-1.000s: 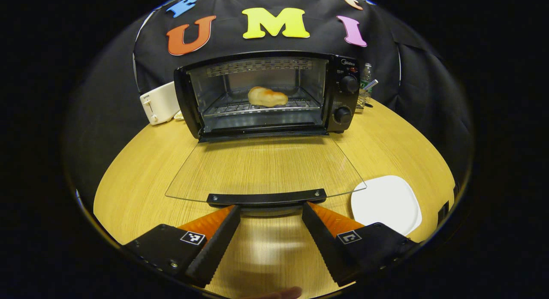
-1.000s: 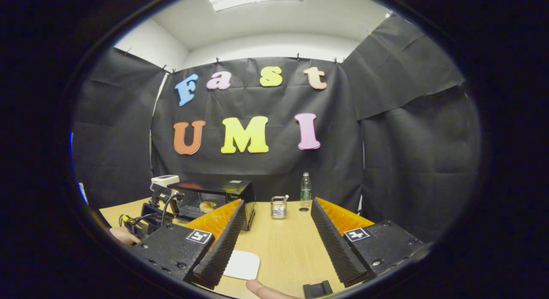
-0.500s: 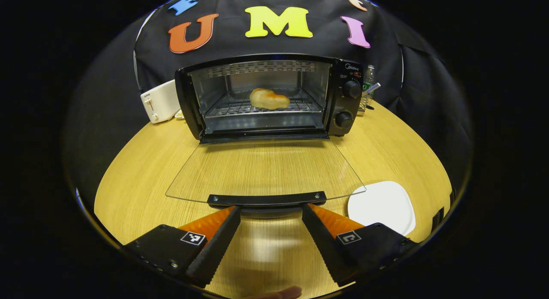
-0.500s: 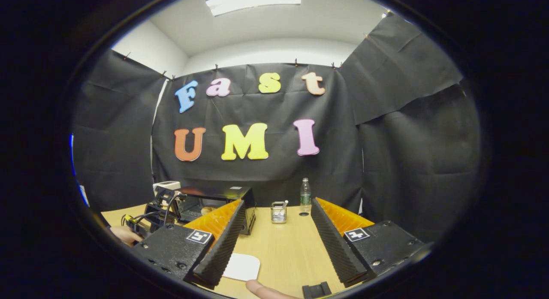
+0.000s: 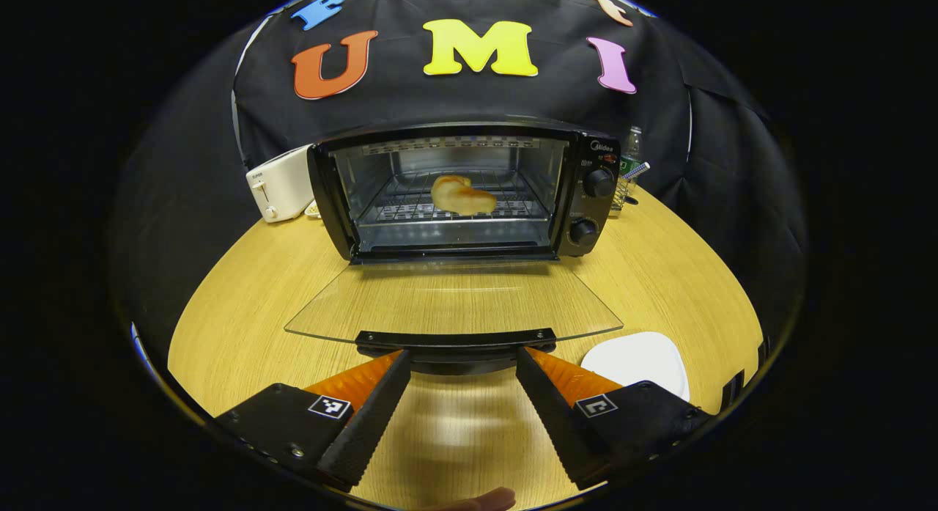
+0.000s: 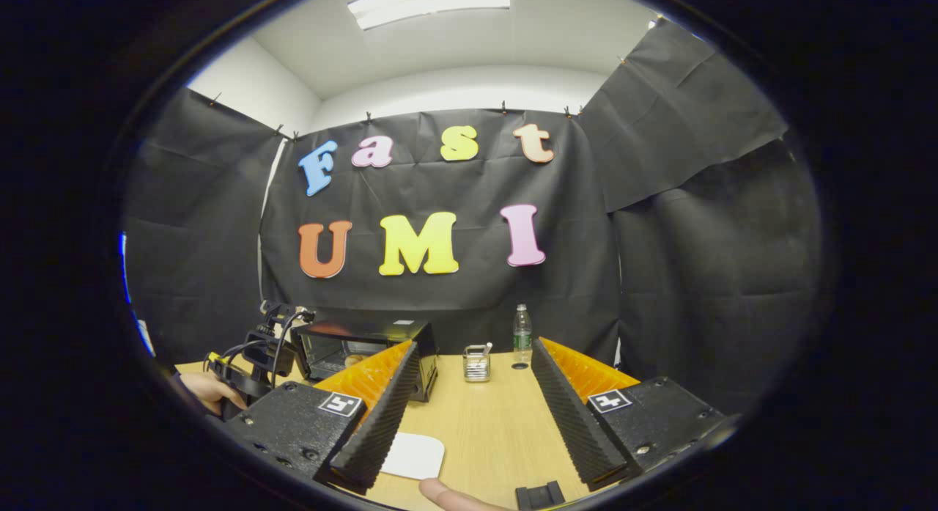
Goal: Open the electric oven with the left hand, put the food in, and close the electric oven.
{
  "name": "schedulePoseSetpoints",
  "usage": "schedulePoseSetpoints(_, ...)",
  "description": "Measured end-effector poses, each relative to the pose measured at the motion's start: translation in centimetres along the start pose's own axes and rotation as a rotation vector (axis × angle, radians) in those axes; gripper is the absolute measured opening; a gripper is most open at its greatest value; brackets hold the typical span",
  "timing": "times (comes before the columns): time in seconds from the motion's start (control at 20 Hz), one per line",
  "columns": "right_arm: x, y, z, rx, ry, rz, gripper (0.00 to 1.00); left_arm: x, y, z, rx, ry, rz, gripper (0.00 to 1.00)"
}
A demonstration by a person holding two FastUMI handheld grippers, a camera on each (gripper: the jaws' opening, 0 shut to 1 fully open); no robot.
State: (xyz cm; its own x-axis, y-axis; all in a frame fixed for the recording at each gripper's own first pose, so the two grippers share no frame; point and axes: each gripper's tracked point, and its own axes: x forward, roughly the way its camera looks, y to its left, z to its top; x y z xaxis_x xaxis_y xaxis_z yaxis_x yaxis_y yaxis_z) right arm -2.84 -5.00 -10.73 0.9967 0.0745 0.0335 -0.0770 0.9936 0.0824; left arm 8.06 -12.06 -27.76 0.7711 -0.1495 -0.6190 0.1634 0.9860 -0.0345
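Note:
The black electric oven (image 5: pixel 586 196) stands open at the back of the round wooden table (image 5: pixel 242 291). A golden piece of bread (image 5: pixel 462 194) lies on its wire rack. The glass door (image 5: pixel 454 302) hangs out toward me, its black handle (image 5: pixel 454 341) right over the tips of my left gripper (image 5: pixel 462 358), which is open and holds nothing. My right gripper (image 6: pixel 475 350) is also open and holds nothing, raised over the table to the right of the oven (image 6: pixel 359 342). In the right gripper view the left gripper (image 6: pixel 256 350) and the hand (image 6: pixel 209 390) holding it are in front of the oven.
A white plate (image 5: pixel 637 357) lies on the table at the front right, by the door's corner. A white toaster (image 5: pixel 282 188) stands left of the oven. A water bottle (image 6: pixel 521 335) and a wire utensil holder (image 6: pixel 476 362) stand behind on the right.
My left gripper has risen under the door handle, and the door's front edge has lifted a little. The oven's top now shows. The right gripper has barely moved.

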Motion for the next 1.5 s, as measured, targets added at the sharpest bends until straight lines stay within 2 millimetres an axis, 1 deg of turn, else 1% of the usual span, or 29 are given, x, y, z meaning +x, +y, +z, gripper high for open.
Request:
schedulePoseSetpoints(0.25,0.0,-0.1,0.0,0.007,0.006,-0.002,0.92,-0.6,0.4,2.5,0.015,-0.036,0.001,0.96)
schedulePoseSetpoints(0.4,0.1,-0.1,-0.1,0.01,0.013,-0.003,0.96,-0.9,0.5,4.4,0.033,-0.066,-0.002,0.96)
schedulePoseSetpoints(0.65,-0.1,-0.3,0.2,0.016,0.012,-0.005,0.95,-0.9,0.8,6.3,0.047,-0.059,-0.004,0.96)
schedulePoseSetpoints(0.75,-0.3,-0.4,0.4,0.012,0.009,-0.01,0.94,-0.9,1.0,7.9,0.064,-0.096,0.0,0.96)
schedulePoseSetpoints(0.8,-0.4,-0.4,0.5,0.011,0.009,-0.011,0.94,-0.6,1.2,8.9,0.072,-0.123,0.001,0.96)
schedulePoseSetpoints(0.85,-0.4,-0.3,0.5,0.01,0.009,-0.011,0.93,0.2,1.4,9.3,0.068,-0.118,0.004,0.97)
schedulePoseSetpoints(0.9,-0.4,-0.3,0.6,0.012,0.007,-0.011,0.93,1.1,1.7,9.3,0.06,-0.103,0.011,0.98)
schedulePoseSetpoints(0.95,-0.6,-0.4,0.7,0.012,0.006,-0.012,0.92,2.6,2.3,8.7,0.044,-0.055,0.028,1.0)
schedulePoseSetpoints(1.0,-0.5,-0.4,0.8,0.009,0.004,-0.014,0.92,3.3,3.2,8.4,0.042,-0.045,0.057,0.97)
schedulePoseSetpoints(1.05,-0.7,-0.5,0.8,0.006,0.005,-0.018,0.92,3.7,4.0,8.9,0.05,-0.057,0.091,0.98)
schedulePoseSetpoints(1.1,-0.7,-0.6,0.8,0.002,0.004,-0.02,0.92,4.0,4.4,9.4,0.049,-0.076,0.101,0.97)
schedulePoseSetpoints(1.2,-0.5,-0.7,1.0,-0.001,0.007,-0.027,0.92,3.4,3.9,10.2,0.03,-0.131,0.06,0.97)
schedulePoseSetpoints(1.3,-0.2,-0.8,0.8,0.005,0.013,-0.032,0.92,1.7,3.7,10.5,0.028,-0.18,0.046,0.96)
schedulePoseSetpoints(1.35,-0.2,-0.6,0.6,0.008,0.018,-0.031,0.96,0.5,3.5,10.9,0.031,-0.207,0.037,1.0)
schedulePoseSetpoints(1.4,-0.1,-0.4,0.6,0.011,0.022,-0.03,0.96,-0.8,3.3,11.1,0.036,-0.24,0.024,0.96)
schedulePoseSetpoints(1.5,0.0,0.1,0.8,0.017,0.026,-0.031,0.95,-3.9,2.9,12.0,0.04,-0.31,0.009,0.96)
